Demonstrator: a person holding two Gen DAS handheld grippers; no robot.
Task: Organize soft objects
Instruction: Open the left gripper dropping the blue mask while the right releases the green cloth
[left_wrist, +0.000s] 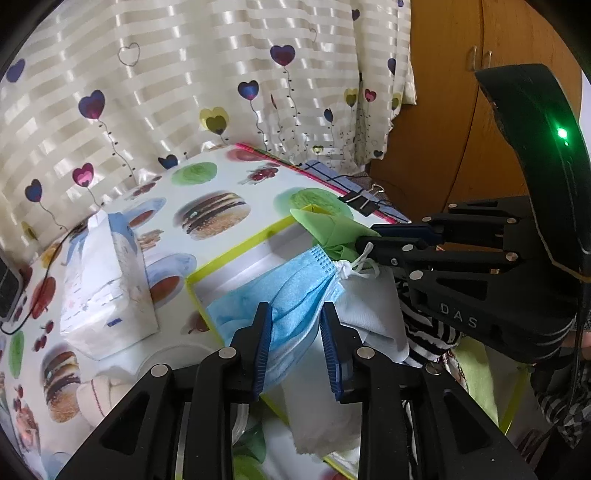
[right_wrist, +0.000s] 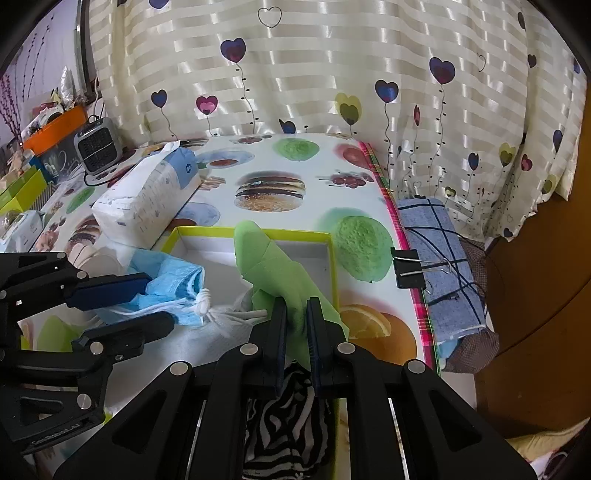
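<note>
My left gripper (left_wrist: 295, 325) is shut on a blue face mask (left_wrist: 291, 284) and holds it over the yellow-rimmed white box (left_wrist: 236, 251). The mask also shows in the right wrist view (right_wrist: 173, 284), between the left gripper's fingers (right_wrist: 122, 288). My right gripper (right_wrist: 295, 317) is shut on a green cloth (right_wrist: 273, 262) above the same box (right_wrist: 332, 266). In the left wrist view the green cloth (left_wrist: 332, 225) sticks out from the right gripper (left_wrist: 373, 240). A white drawstring pouch (right_wrist: 236, 317) and a black-and-white striped cloth (right_wrist: 288, 410) lie in the box.
A white tissue pack (left_wrist: 107, 277) lies left of the box on the food-print tablecloth (right_wrist: 273, 166). A black binder clip (right_wrist: 406, 266) grips the table's right edge, beside a blue plaid cloth (right_wrist: 439, 251). A small grey heater (right_wrist: 98, 144) stands at the back left. Curtain behind.
</note>
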